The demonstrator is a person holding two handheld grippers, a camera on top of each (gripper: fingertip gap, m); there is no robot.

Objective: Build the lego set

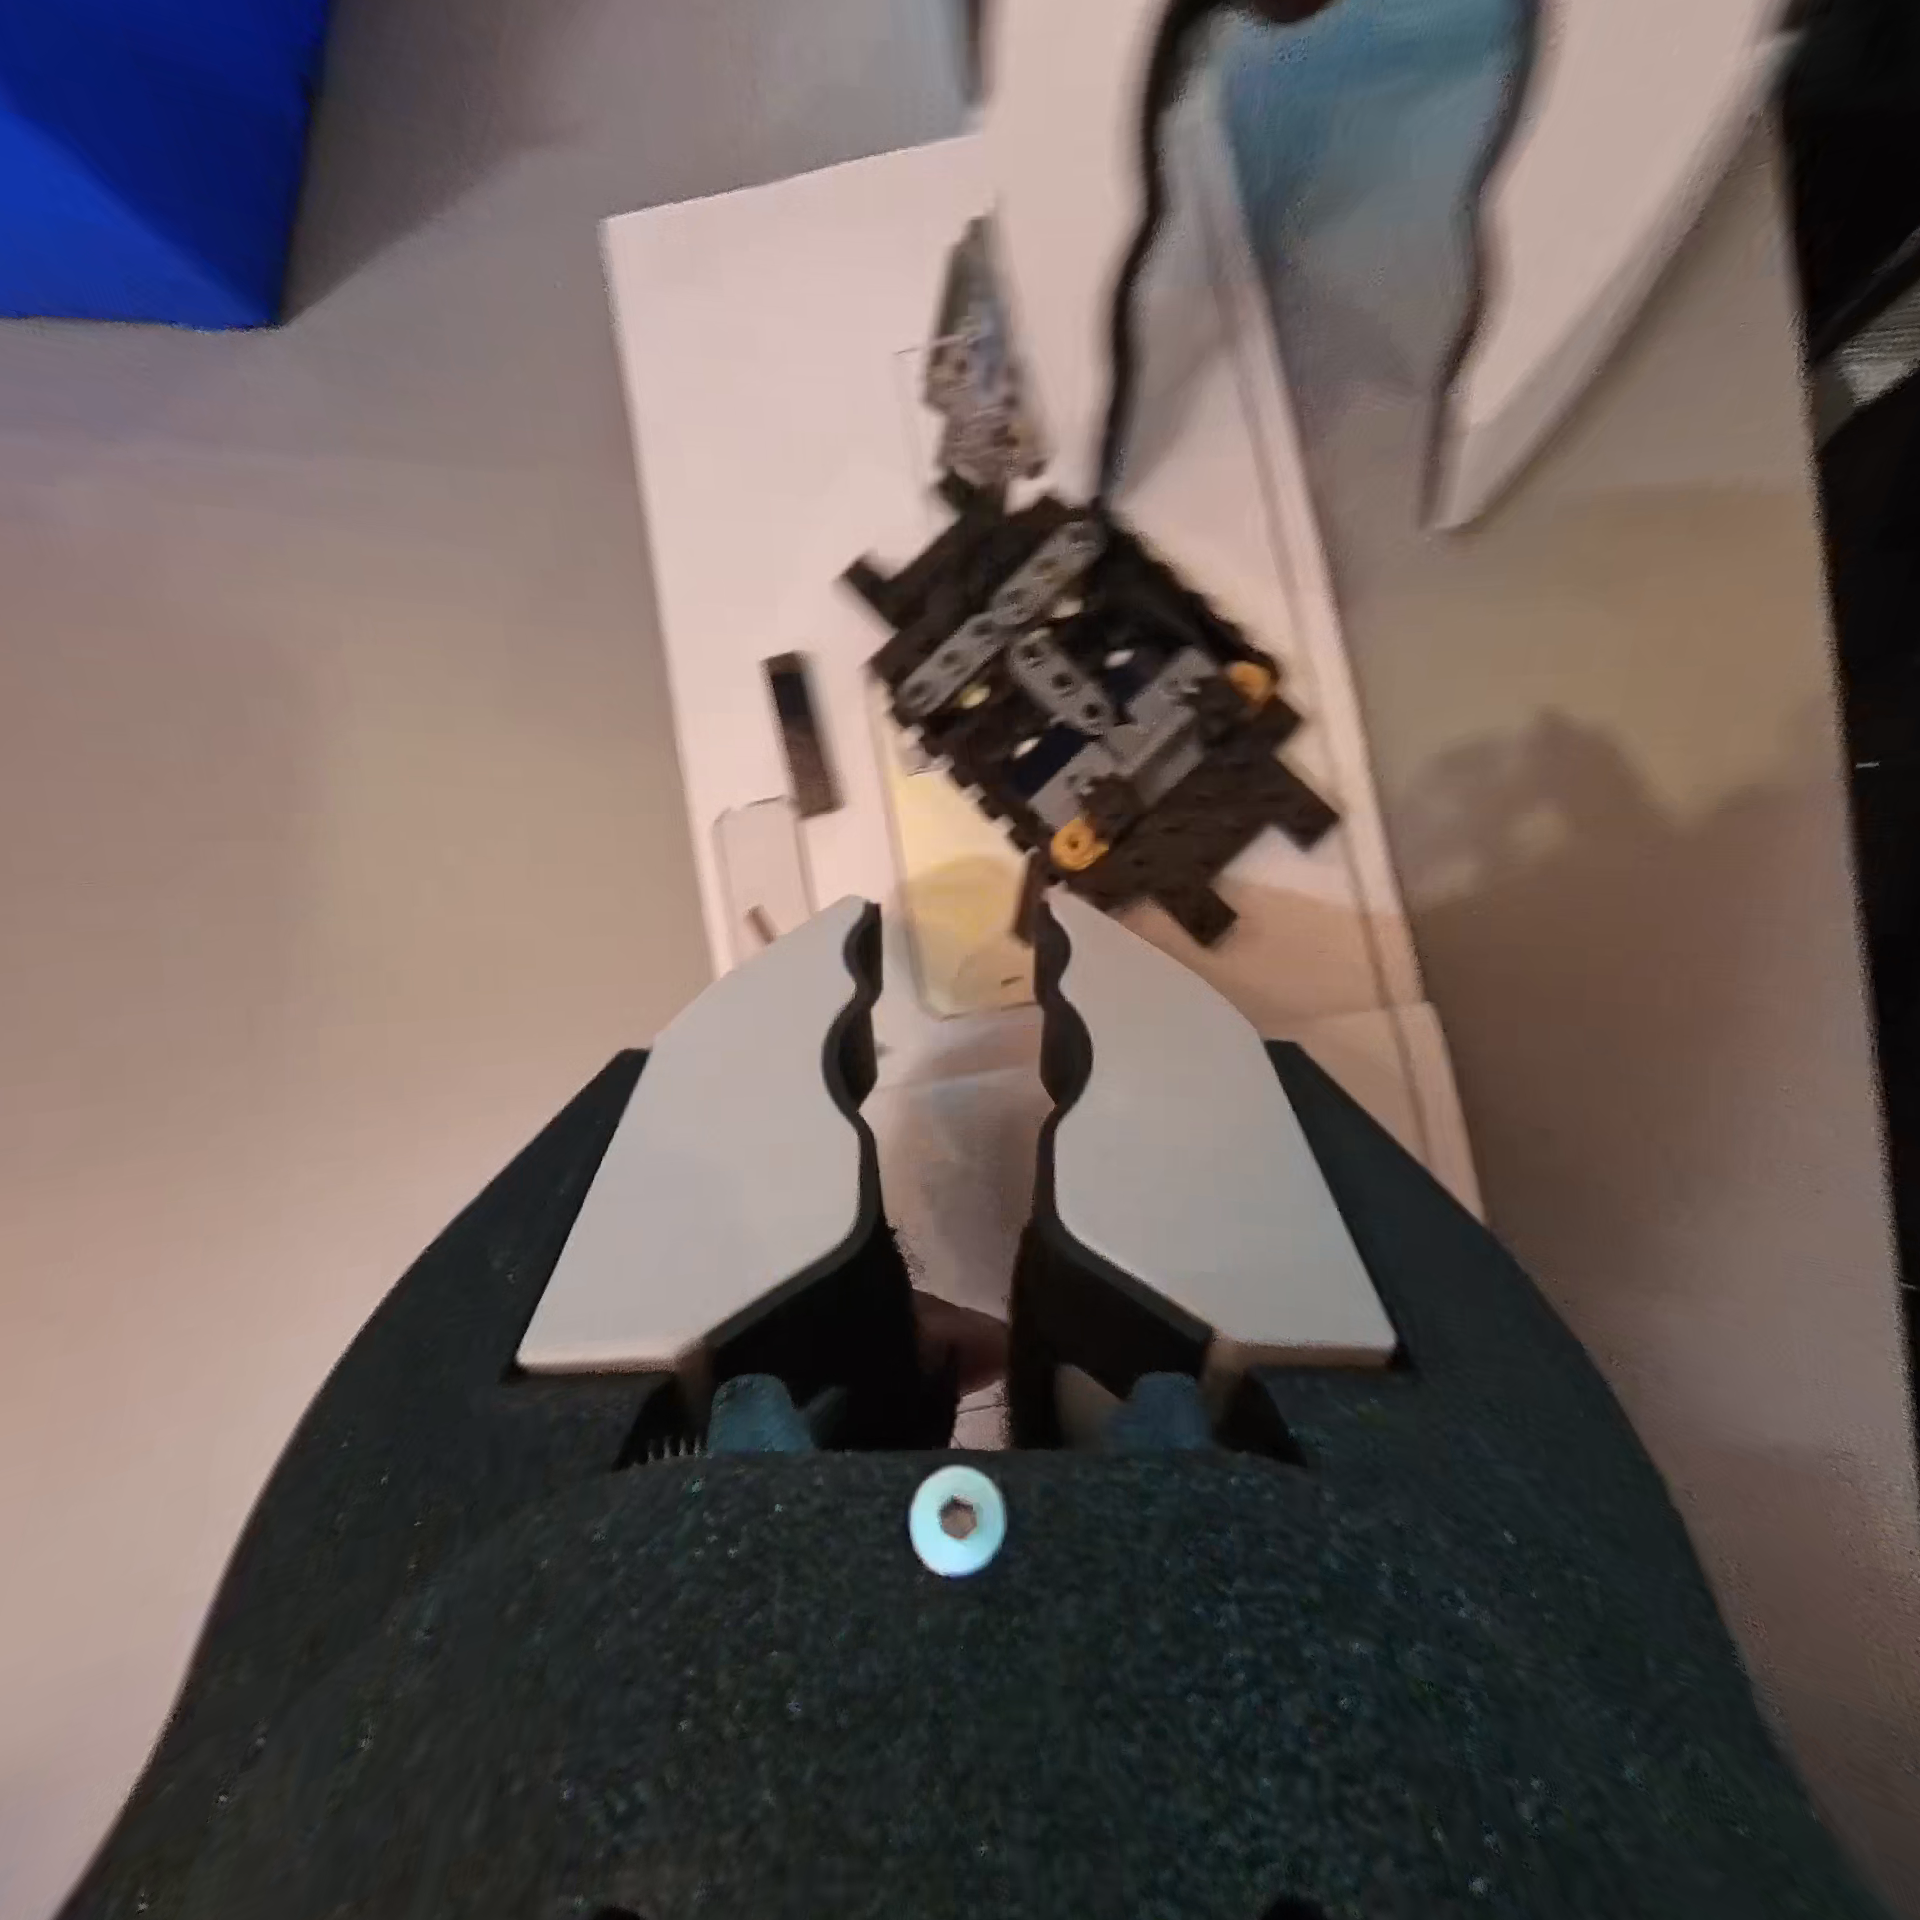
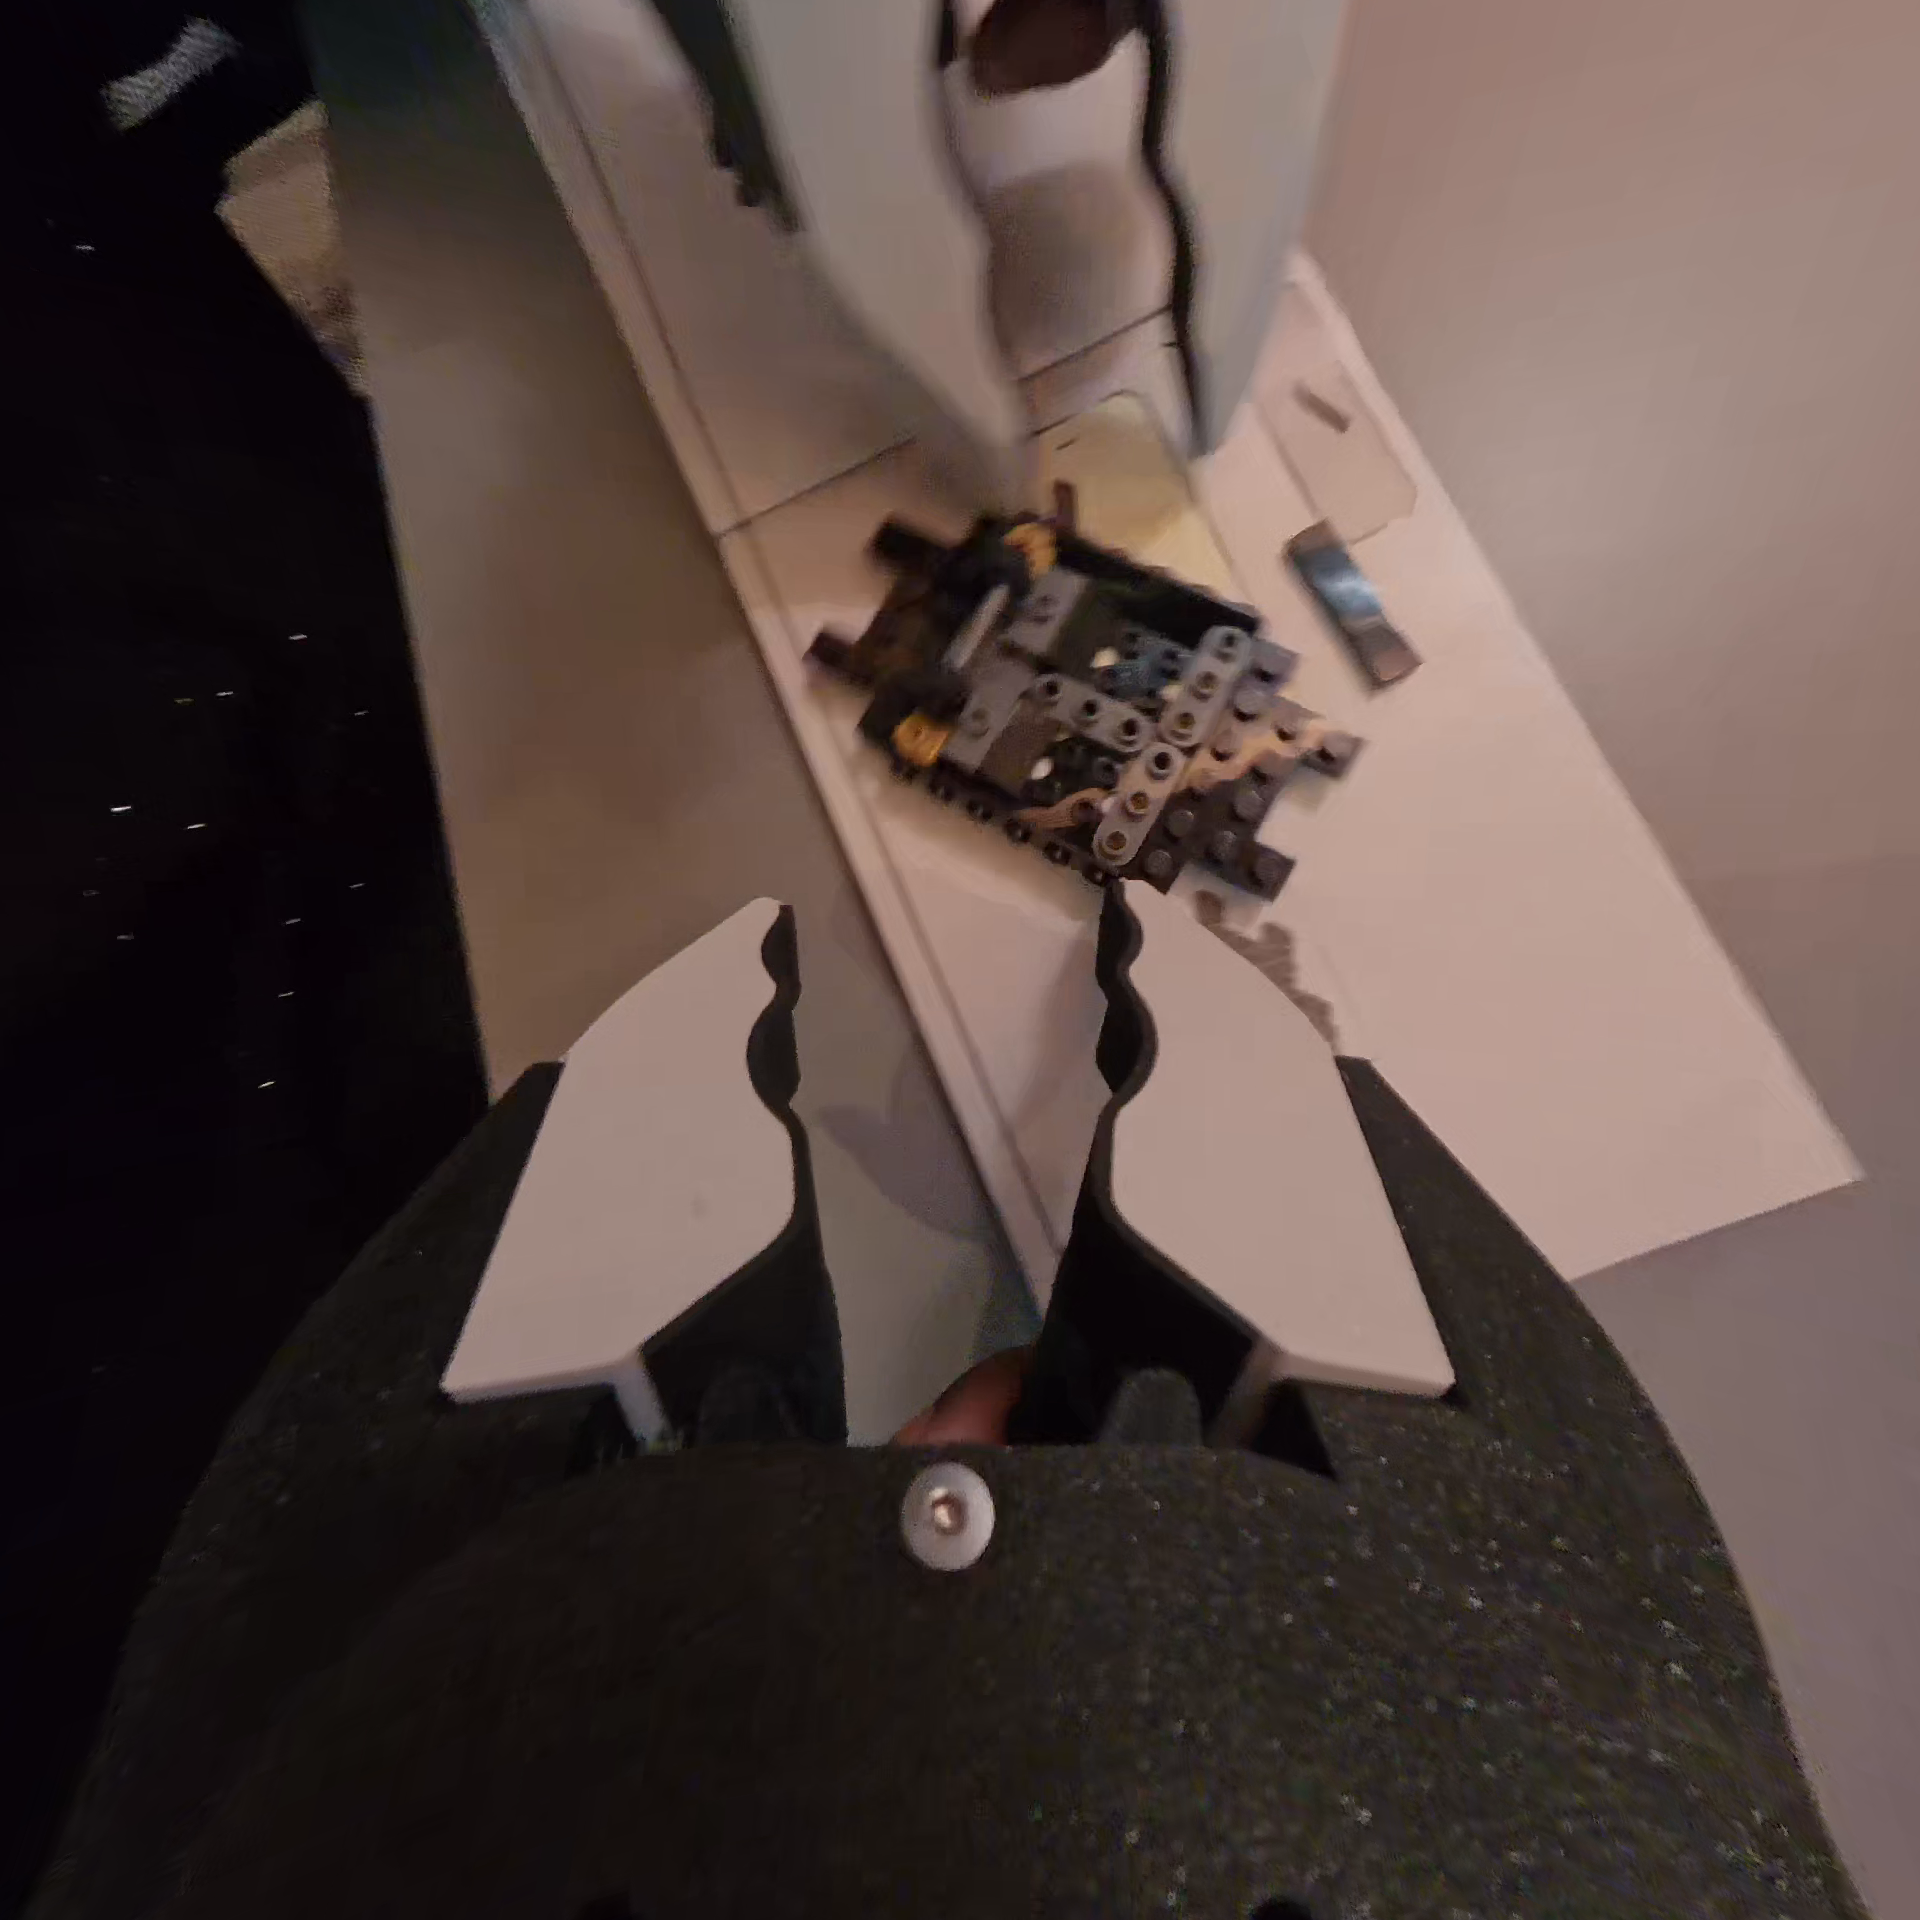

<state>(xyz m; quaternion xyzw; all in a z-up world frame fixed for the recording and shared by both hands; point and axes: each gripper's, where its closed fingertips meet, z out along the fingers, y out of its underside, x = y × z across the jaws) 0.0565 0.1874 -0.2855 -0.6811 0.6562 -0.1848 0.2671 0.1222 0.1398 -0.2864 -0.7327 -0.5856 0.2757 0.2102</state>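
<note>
Your table carries the white sheet with the black-and-grey lego build lying flat on it, a small dark loose piece just beside it, and both your left gripper and right gripper hover spread apart, holding nothing.

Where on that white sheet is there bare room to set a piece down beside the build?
Bare: the white sheet between the lego build and its outer edge, just ahead of the right gripper. Crowded: around the loose dark plate and clear bags, near the left gripper.
</note>
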